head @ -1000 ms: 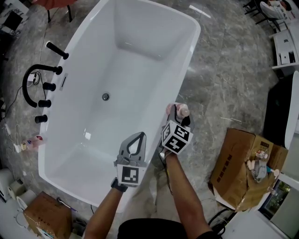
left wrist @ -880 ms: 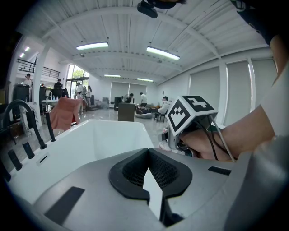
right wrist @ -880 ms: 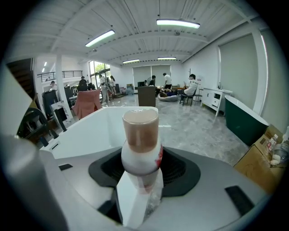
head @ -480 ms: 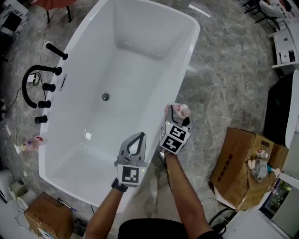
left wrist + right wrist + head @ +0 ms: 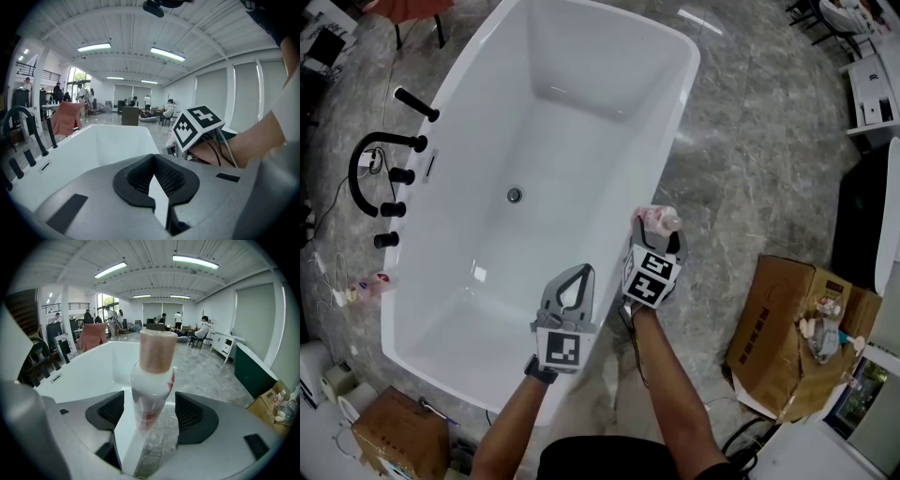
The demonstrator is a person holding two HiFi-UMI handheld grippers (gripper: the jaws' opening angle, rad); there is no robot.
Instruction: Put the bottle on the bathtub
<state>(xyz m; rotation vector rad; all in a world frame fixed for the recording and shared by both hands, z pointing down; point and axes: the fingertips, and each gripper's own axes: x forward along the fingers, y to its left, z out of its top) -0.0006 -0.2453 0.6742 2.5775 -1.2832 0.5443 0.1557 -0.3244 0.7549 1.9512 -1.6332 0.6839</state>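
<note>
The white bathtub [image 5: 581, 141] fills the middle of the head view. A white bottle [image 5: 660, 220] with a pinkish cap and red print stands upright on the tub's right rim. My right gripper [image 5: 656, 236] is open around it. In the right gripper view the bottle [image 5: 151, 380] sits between the two black pads [image 5: 108, 411] with a small gap on each side. My left gripper [image 5: 577, 272] hovers over the tub's near end, shut and empty. Its tips [image 5: 152, 161] meet in the left gripper view, above the tub [image 5: 108, 140].
A black faucet [image 5: 366, 173] with knobs stands on the floor left of the tub. An open cardboard box [image 5: 787, 328] sits on the marble floor at the right, another box [image 5: 394, 431] at the bottom left. A small bottle [image 5: 366, 286] lies by the tub's left side.
Almost nothing has moved. My right gripper's marker cube has shifted slightly toward the tub, and the bottle stays on the rim. The left gripper holds still.
</note>
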